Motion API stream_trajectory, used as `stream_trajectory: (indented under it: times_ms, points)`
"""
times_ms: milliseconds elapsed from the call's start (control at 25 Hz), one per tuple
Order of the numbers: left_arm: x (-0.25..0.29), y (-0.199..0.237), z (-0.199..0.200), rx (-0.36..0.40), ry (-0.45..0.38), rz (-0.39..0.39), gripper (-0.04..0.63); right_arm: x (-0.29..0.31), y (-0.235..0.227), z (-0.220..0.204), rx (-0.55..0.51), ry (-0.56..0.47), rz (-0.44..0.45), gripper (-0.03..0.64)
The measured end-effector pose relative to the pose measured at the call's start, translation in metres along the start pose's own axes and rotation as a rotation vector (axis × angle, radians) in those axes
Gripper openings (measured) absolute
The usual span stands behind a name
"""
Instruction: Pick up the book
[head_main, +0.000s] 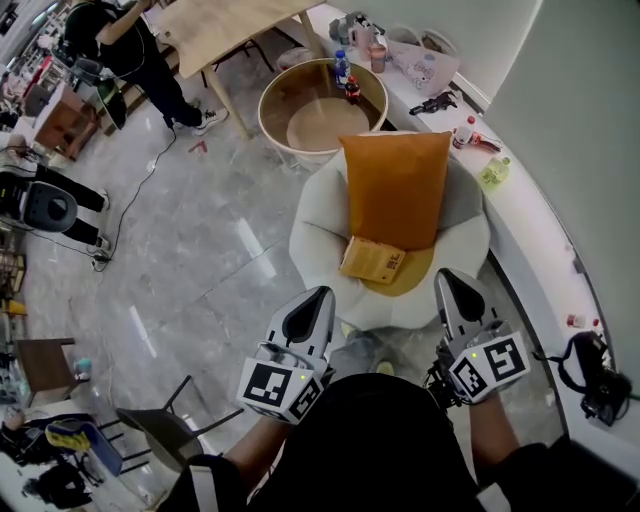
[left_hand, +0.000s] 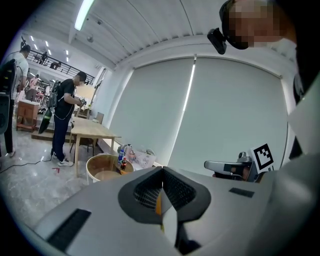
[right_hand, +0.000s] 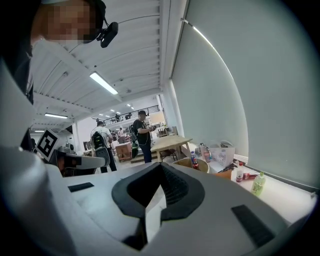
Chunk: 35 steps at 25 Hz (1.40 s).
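A thin yellow book (head_main: 372, 262) lies on the seat of a white round armchair (head_main: 318, 235), at the foot of an orange cushion (head_main: 396, 185) that leans on the chair's back. My left gripper (head_main: 317, 296) hovers just short of the chair's front left rim, shut with nothing in it. My right gripper (head_main: 447, 277) hangs over the chair's front right rim, its jaws together and empty. In the left gripper view the jaws (left_hand: 162, 174) meet, and the right gripper (left_hand: 231, 168) shows beyond them. The right gripper view shows its own closed jaws (right_hand: 160, 169) and the left gripper (right_hand: 75, 160).
Behind the chair stands a round wooden side table (head_main: 322, 105) with two bottles (head_main: 345, 72). A white window ledge (head_main: 520, 215) on the right carries bottles and tools. A person (head_main: 140, 50) stands by a wooden table (head_main: 225, 25) at the back left. A dark chair (head_main: 165, 425) is near my left.
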<state>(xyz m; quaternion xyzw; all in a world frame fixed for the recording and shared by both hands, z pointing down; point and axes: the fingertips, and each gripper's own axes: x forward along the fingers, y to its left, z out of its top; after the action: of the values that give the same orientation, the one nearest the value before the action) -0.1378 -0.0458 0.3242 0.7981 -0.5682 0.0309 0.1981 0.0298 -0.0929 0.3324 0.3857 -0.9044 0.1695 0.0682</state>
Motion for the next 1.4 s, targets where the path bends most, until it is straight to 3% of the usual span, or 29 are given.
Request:
stream_trajectory:
  times_ms: [760,1400]
  points:
    - [0.038,0.056,0.007,-0.021,0.033,-0.076,0.012,0.063,-0.001,0.011,-0.01,0.005,-0.048,0.014]
    - [0.033,0.068,0.001,-0.058,0.028,-0.054,0.014,0.074,0.011,0.021,-0.064,0.023,-0.018,0.014]
